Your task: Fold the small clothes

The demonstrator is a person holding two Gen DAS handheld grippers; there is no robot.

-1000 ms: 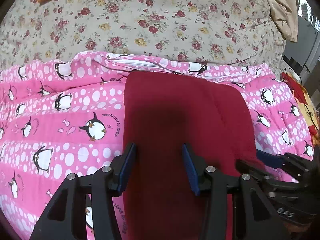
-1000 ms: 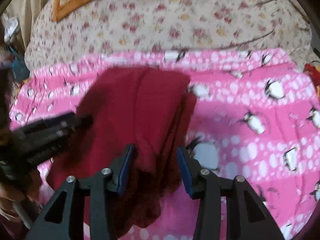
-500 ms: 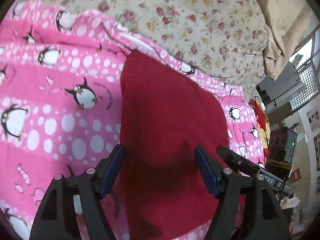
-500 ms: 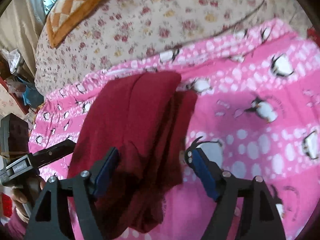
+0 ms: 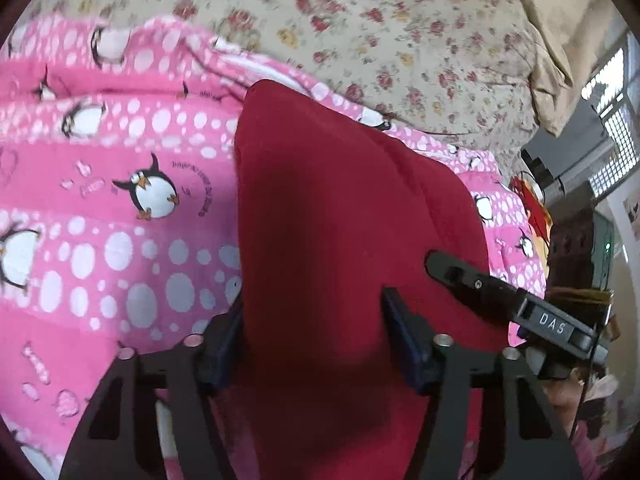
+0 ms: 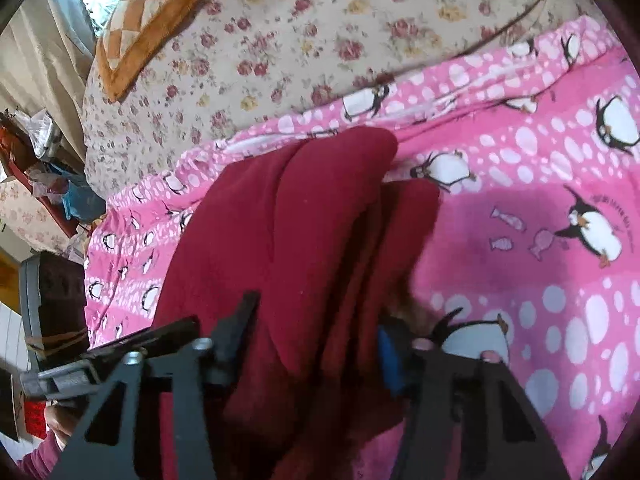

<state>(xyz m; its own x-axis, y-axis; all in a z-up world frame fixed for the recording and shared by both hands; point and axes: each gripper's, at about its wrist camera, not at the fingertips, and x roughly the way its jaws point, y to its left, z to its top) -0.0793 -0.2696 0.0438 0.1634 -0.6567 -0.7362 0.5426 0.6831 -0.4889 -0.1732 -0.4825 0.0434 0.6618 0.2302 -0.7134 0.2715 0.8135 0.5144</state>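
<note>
A dark red garment (image 5: 340, 220) lies folded lengthwise on a pink penguin blanket (image 5: 120, 220). My left gripper (image 5: 312, 340) is open, its jaws straddling the near part of the garment. The right gripper shows beside it in the left wrist view (image 5: 500, 304). In the right wrist view the garment (image 6: 280, 240) shows layered folds along its right edge. My right gripper (image 6: 312, 340) is open, with the cloth bunched between its wide jaws. The left gripper (image 6: 120, 352) shows at the lower left of that view.
A floral bedspread (image 5: 400, 20) lies beyond the blanket. An orange checked cushion (image 6: 152, 12) sits at the far left. Beige curtain cloth (image 5: 560, 40) hangs at the right. Clutter (image 6: 48, 160) and a dark chair (image 6: 56, 304) stand beside the bed.
Both grippers opened wider and moved in low over the garment's near end. The cloth now bulges between the jaws of each. The views tilted.
</note>
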